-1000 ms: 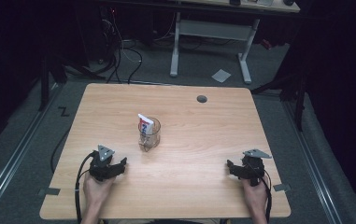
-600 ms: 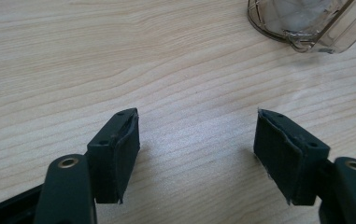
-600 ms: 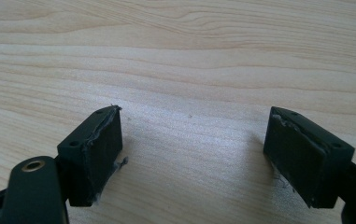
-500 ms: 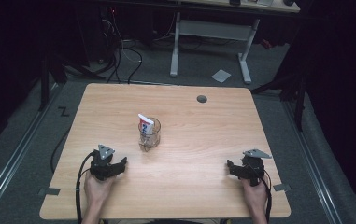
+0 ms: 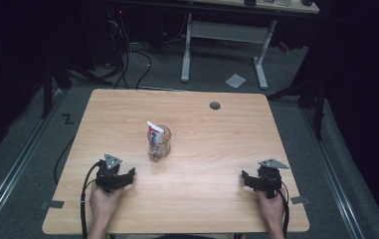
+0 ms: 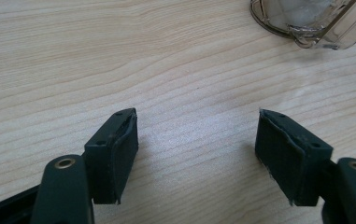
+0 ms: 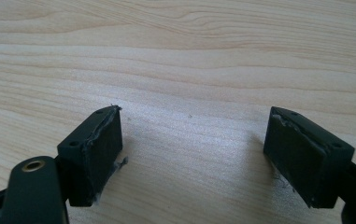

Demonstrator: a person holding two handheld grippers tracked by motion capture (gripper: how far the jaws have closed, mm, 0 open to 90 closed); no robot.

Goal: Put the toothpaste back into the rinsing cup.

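Observation:
A clear glass mug stands near the middle of the wooden table, with a white, red and blue toothpaste tube leaning upright inside it. My left gripper rests on the table at the front left, open, with bare wood between its jaws. In the left gripper view the mug's base sits at the top right, well beyond the left gripper. My right gripper lies at the front right, also open and holding nothing. The right gripper view has the right gripper over plain wood.
A round grey cable grommet is set in the table's far right part. Behind the table stands a white desk frame, with cables and a sheet of paper on the grey floor. Cables trail from both grippers over the front edge.

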